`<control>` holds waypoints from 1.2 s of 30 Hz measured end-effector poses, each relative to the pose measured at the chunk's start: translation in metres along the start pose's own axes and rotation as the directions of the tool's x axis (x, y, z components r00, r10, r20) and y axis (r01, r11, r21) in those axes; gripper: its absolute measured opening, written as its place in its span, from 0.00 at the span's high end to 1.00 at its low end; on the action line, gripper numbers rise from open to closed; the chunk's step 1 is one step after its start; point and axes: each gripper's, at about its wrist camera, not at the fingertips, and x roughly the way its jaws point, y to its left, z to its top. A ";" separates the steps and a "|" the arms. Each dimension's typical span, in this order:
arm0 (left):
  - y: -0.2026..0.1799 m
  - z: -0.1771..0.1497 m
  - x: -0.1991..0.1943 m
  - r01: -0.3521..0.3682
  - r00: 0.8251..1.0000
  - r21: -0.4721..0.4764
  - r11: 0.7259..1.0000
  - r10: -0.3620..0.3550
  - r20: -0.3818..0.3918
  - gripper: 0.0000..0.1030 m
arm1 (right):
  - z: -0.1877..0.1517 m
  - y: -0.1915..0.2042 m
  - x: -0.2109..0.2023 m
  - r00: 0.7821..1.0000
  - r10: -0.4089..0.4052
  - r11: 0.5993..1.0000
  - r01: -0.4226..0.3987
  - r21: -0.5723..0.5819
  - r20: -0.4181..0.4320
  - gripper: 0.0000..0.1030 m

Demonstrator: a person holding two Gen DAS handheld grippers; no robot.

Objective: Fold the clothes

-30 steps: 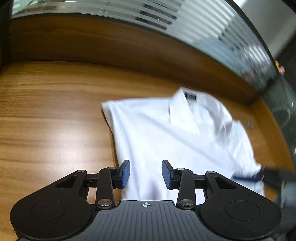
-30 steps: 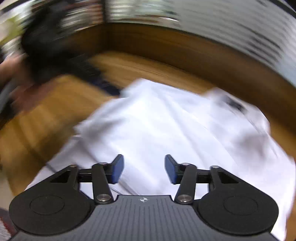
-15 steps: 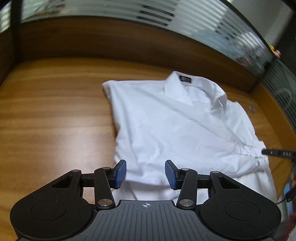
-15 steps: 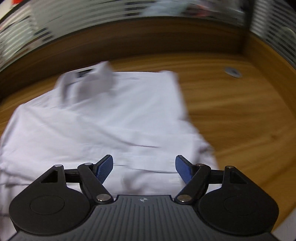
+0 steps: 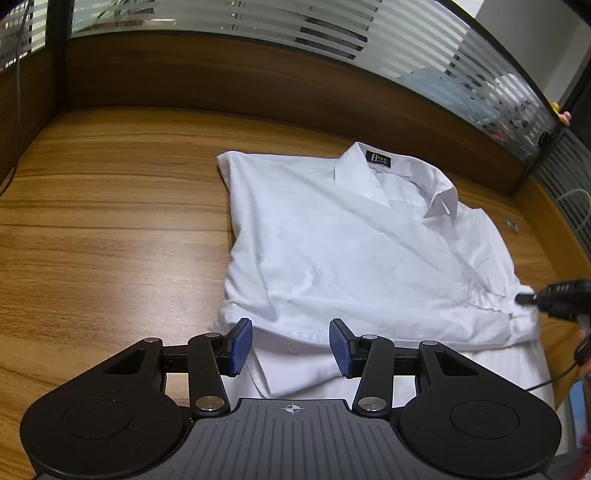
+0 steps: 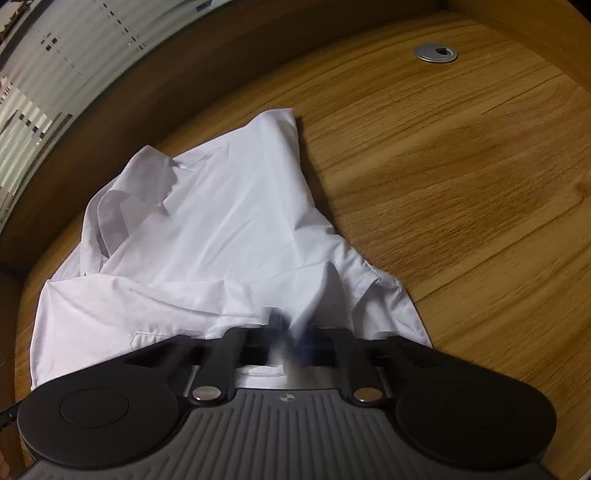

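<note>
Presently, status of the fold as the two wrist views show it.

Garment: white collared shirt (image 5: 354,254), lying on the wooden surface (image 5: 110,229), collar (image 5: 373,177) toward the far wall, dark neck label facing up.
Fold so far: both sides appear brought in over the body, one panel crossing diagonally below the collar; outline is roughly rectangular though creased. Judged: side folds done.
Lower part: the hem end nearest the left tongs lies flat and unfolded, one layer peeking out beneath the upper panel.
Right tongs (image 6: 288,332): jaws closing, blurred in their own view; white cloth of the shirt's right lower edge sits between them and bunches up at the tips, so I read them as pinching the shirt.
Right tongs seen from left view (image 5: 528,297): dark tip at the shirt's gathered right corner.
Left tongs (image 5: 291,347): spread, hovering above the near hem, nothing between the pads, no contact visible.
Remaining (judgement): grip on the left side of the hem, then the bottom-to-collar fold and smoothing.
Surroundings: cable grommet (image 6: 436,51) well apart from the shirt; striped glass partition (image 5: 332,33) behind.
</note>
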 end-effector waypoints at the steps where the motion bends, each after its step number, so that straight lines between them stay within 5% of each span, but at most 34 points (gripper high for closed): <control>1: -0.002 -0.001 0.000 -0.004 1.000 0.007 1.000 0.004 0.011 0.53 | 0.001 0.003 -0.005 1.000 0.005 1.000 -0.005 -0.008 0.022 0.93; 6: -0.010 -0.003 0.001 0.003 1.000 0.028 1.000 -0.004 0.010 0.56 | 0.012 0.029 -0.039 0.986 0.054 0.994 -0.039 -0.098 0.155 0.94; 11: -0.014 -0.008 0.002 -0.021 1.000 0.066 0.998 0.022 -0.008 0.56 | 0.026 0.048 -0.053 0.965 0.023 0.982 0.026 -0.185 0.260 0.94; 20: 0.001 -0.018 0.007 -0.127 0.991 0.069 0.989 0.130 -0.037 0.58 | 0.024 0.039 0.001 0.964 -0.124 0.958 0.178 -0.225 0.236 0.94; 24: 0.002 -0.005 -0.004 -0.080 0.997 0.015 0.997 0.080 0.017 0.58 | 0.023 0.041 0.007 0.961 -0.134 0.954 0.191 -0.229 0.241 0.93; 27: -0.003 0.009 -0.010 -0.033 0.997 -0.013 0.999 0.034 0.070 0.58 | 0.021 0.040 0.028 0.973 -0.166 0.938 0.206 -0.278 0.160 0.90; 31: -0.015 0.028 0.004 0.008 0.995 -0.016 1.000 -0.006 0.096 0.58 | 0.022 0.041 0.023 0.960 -0.215 0.931 0.257 -0.260 0.179 0.41; 36: -0.026 0.040 0.043 -0.007 0.997 -0.004 1.000 0.008 0.073 0.58 | 0.014 0.045 -0.012 0.949 -0.171 0.938 0.239 -0.250 0.266 0.37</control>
